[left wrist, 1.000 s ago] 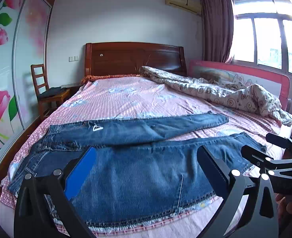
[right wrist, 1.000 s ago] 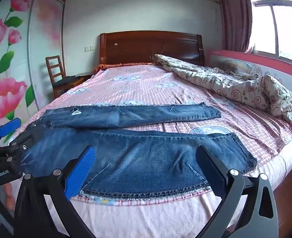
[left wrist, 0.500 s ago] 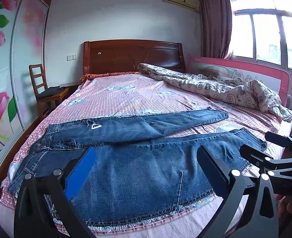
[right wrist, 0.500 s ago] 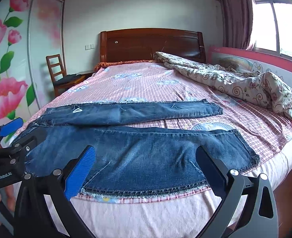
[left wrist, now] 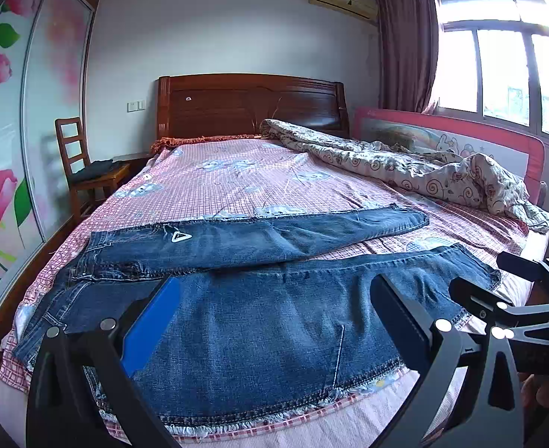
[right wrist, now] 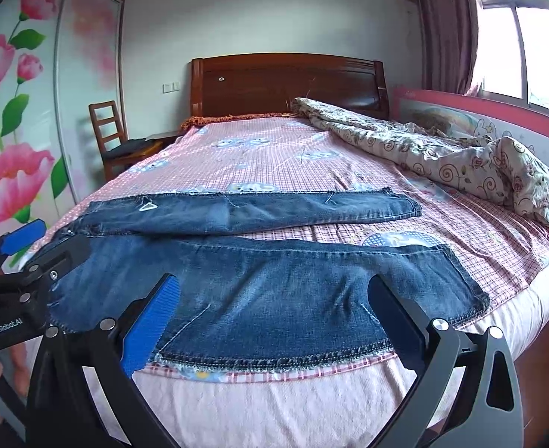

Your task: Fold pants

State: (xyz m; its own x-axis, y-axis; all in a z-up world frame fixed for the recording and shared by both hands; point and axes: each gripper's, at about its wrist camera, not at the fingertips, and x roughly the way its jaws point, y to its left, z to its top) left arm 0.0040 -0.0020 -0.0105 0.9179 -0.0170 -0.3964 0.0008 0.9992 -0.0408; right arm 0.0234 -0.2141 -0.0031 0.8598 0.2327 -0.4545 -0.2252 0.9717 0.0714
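Observation:
Blue denim pants (left wrist: 259, 310) lie flat across the foot of the bed, waist at the left, both legs spread apart toward the right; they also show in the right wrist view (right wrist: 267, 283). My left gripper (left wrist: 274, 298) is open and empty, hovering over the near leg toward the waist side. My right gripper (right wrist: 270, 298) is open and empty, hovering over the near leg toward the hem. Each gripper shows in the other's view: the right gripper (left wrist: 506, 291) at the right edge, the left gripper (right wrist: 31, 257) at the left edge.
The pink checked bed sheet (left wrist: 237, 183) covers the bed. A crumpled patterned quilt (left wrist: 424, 171) lies along the right side by a pink bed rail (left wrist: 461, 130). A wooden headboard (left wrist: 252, 104) stands at the back. A wooden chair (left wrist: 87, 171) stands left of the bed.
Both grippers have risen and drawn back slightly, so the pants sit lower and farther in both views. The pants have not moved. Both grippers stay open.

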